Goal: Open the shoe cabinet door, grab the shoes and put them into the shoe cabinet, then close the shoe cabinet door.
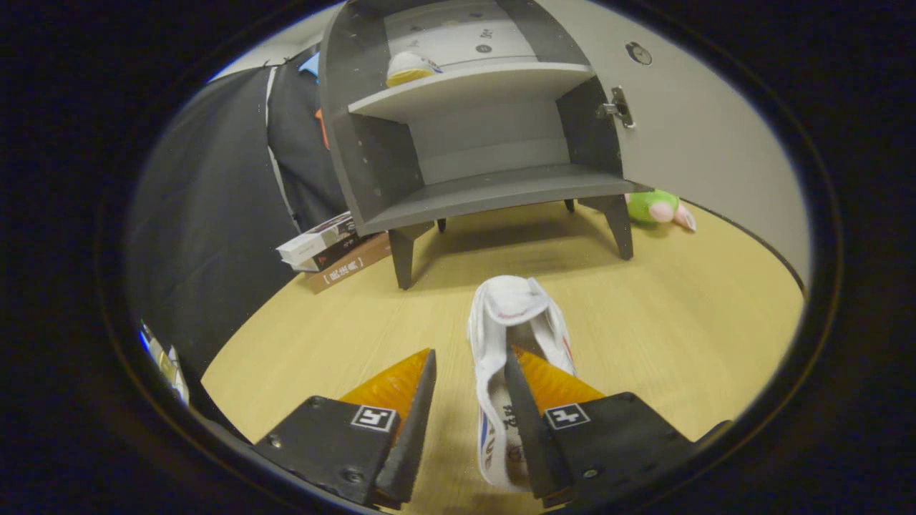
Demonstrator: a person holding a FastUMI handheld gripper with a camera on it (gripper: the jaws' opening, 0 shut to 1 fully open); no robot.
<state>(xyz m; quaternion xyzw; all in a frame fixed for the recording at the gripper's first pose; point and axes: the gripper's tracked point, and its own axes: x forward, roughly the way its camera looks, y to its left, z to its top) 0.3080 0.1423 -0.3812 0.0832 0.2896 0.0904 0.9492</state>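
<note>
A white shoe [512, 307] lies on the wooden table [680, 307], toe toward the grey shoe cabinet [494, 189]. My gripper [470, 352] is open over the shoe's heel end. The right finger reaches into the shoe's opening and the left finger stands off its left side, so the shoe's left wall is between them without being pressed. The cabinet stands beyond the shoe with its door [701, 129] swung wide to the right. A second shoe [409, 68] rests on the upper shelf. The lower shelf holds nothing.
A stack of books [329, 247] lies by the cabinet's left front leg. A green and pink plush toy [658, 207] sits behind the right leg, under the open door. Black cloth hangs to the left.
</note>
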